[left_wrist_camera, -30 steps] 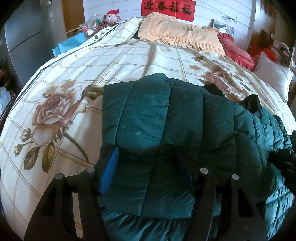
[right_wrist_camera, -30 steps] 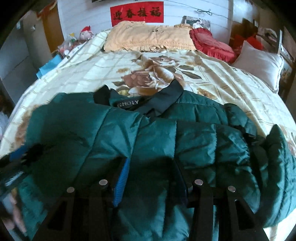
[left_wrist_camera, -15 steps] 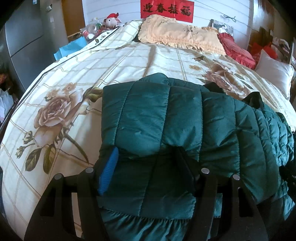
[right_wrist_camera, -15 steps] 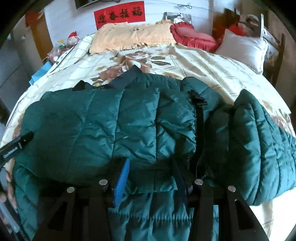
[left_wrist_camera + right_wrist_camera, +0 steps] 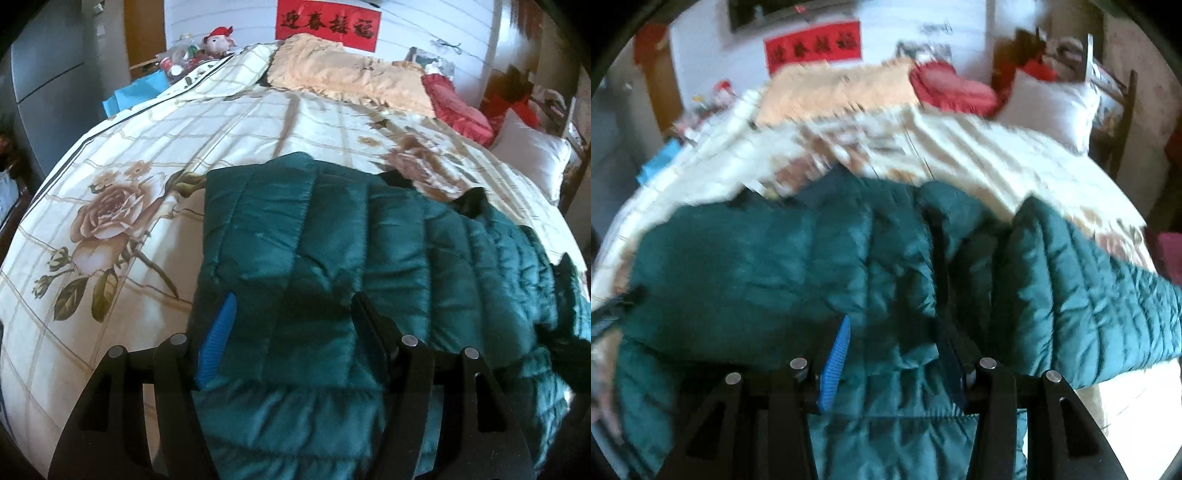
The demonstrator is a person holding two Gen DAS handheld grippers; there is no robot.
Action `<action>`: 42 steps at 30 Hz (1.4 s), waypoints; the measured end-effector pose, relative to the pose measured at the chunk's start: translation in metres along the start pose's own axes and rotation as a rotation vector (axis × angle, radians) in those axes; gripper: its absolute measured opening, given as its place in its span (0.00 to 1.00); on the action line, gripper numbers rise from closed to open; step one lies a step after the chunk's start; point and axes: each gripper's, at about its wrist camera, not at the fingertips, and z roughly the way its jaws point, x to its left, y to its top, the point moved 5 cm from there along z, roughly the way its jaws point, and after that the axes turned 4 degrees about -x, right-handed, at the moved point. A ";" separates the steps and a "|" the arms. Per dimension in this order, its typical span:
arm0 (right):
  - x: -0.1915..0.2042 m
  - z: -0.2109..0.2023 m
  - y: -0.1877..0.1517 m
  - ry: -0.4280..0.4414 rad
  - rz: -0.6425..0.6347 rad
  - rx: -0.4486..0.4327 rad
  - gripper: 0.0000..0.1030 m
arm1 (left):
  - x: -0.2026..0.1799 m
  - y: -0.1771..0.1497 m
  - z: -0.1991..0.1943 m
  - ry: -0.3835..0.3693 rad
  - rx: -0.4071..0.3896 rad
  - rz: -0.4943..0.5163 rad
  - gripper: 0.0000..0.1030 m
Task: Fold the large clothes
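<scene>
left gripper: clenched on a folded flap of the jacket, near edge.
right gripper: gripping jacket padding by the zipper line; view blurred.
jacket: on bed, half folded; sleeve loose at 3 o'clock.
step: likely carrying the flap across the body.
next: lay flap flat, release, then tuck the sleeve.
far: pillows at 12 o'clock.
</scene>
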 end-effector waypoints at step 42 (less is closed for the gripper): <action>-0.090 -0.099 -0.059 0.010 0.138 -0.099 0.69 | -0.152 -0.062 -0.062 -0.215 0.027 0.150 0.63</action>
